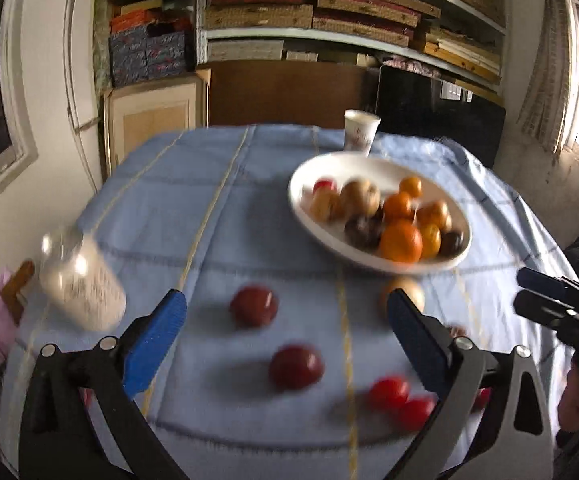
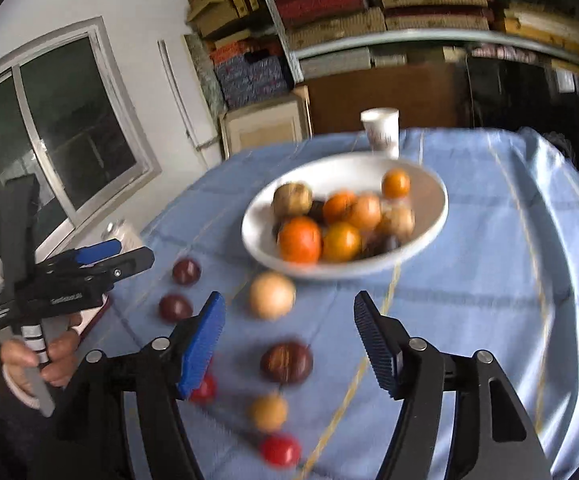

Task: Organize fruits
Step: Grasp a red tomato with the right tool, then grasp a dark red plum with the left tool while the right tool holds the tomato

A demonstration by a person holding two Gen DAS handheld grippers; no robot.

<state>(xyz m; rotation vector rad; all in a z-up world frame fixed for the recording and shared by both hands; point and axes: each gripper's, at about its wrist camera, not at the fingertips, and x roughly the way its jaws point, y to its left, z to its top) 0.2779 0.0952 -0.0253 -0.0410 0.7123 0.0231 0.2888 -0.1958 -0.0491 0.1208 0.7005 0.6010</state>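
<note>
Fruits (image 2: 285, 362) loose on blue cloth (image 2: 469, 300), more in white bowl (image 2: 429, 232); left tool (image 1: 285, 320) and right tool (image 2: 289, 332) both agape, empty.

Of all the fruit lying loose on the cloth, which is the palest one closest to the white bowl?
The pale yellow round fruit just below the bowl's near rim. The other pale one lies much farther from the bowl, and the rest are dark red or bright red.
</note>
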